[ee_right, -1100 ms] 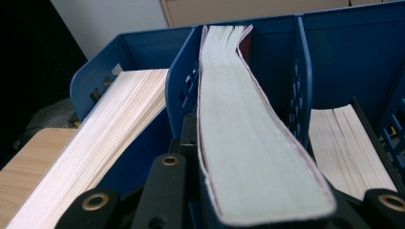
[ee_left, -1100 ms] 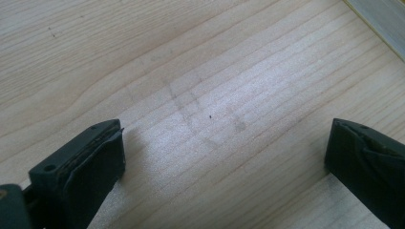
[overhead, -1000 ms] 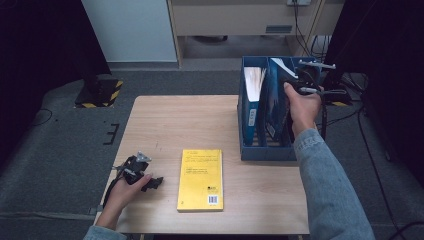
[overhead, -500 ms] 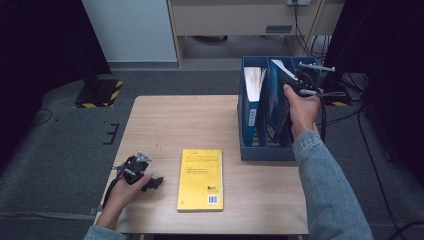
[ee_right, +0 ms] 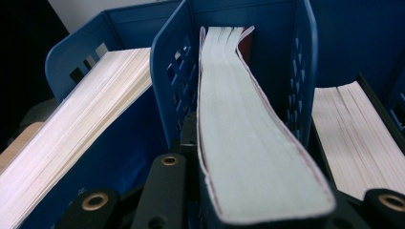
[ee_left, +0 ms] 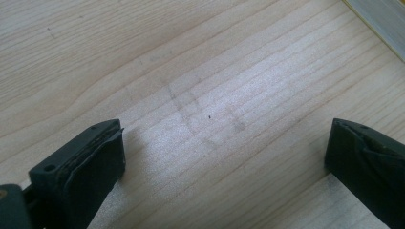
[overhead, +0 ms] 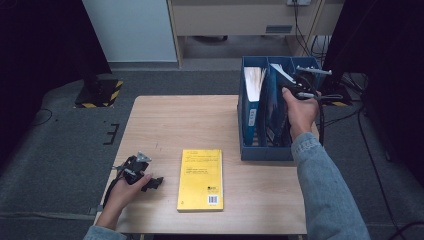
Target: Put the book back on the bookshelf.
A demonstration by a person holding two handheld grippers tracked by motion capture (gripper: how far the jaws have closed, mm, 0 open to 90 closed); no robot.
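right gripper [ee_right: 267,210] clamping book [ee_right: 248,138], middle slot of blue file rack [ee_right: 167,71]

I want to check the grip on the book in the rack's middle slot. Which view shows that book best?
The right gripper view: the book runs up close from between the right gripper fingers into the blue rack. The high view shows it small, partly behind the hand. The left gripper view faces the table.

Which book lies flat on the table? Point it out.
The yellow book, lying cover-up on the table beside the left tongs; the others stand on edge in the blue file rack.
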